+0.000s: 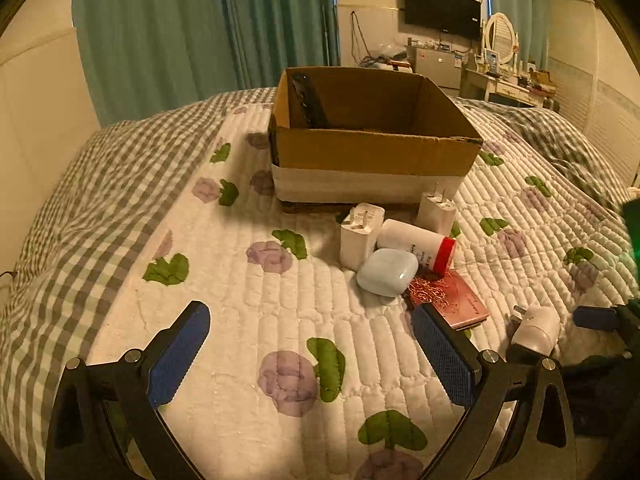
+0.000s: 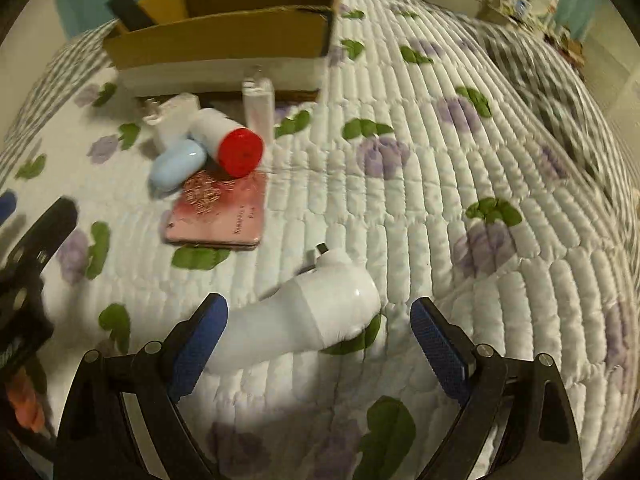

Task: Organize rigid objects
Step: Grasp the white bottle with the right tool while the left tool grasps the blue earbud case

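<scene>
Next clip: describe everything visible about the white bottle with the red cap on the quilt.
The white bottle is a cylinder, plastic by its look, with a red cap closed on it and small print near the cap. It lies on its side in front of the cardboard box, cap toward the cameras. It leans against the pale blue case and the cap end sits over the pink booklet. A white charger is beside its base. Neither claw touches it.
</scene>
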A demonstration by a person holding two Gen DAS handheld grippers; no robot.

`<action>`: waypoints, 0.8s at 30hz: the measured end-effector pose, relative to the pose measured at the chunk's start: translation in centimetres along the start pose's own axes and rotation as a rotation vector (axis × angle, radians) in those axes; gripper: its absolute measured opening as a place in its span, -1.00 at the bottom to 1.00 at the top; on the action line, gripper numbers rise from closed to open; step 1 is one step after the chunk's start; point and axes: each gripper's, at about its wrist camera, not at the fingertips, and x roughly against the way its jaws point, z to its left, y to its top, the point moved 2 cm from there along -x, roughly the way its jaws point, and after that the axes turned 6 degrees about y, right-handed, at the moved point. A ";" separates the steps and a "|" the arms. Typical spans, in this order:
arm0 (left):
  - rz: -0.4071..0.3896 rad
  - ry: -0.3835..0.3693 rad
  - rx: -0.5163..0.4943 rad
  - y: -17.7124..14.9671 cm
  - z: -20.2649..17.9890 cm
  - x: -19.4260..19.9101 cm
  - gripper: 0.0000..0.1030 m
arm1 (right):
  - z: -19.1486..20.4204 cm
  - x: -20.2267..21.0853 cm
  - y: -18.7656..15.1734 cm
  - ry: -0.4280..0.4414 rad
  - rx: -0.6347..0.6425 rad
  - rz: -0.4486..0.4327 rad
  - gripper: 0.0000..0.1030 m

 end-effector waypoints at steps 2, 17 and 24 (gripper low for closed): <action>0.001 -0.001 0.002 -0.1 0.1 0.0 1.00 | -0.1 -0.9 0.2 -0.010 -0.011 0.024 0.81; 0.042 -0.027 0.032 0.5 0.7 -0.6 1.00 | 0.6 0.6 2.0 0.038 0.066 -0.087 0.10; 0.091 -0.072 0.024 1.8 -0.8 -2.1 1.00 | 0.8 3.4 5.2 0.091 0.138 -0.153 0.10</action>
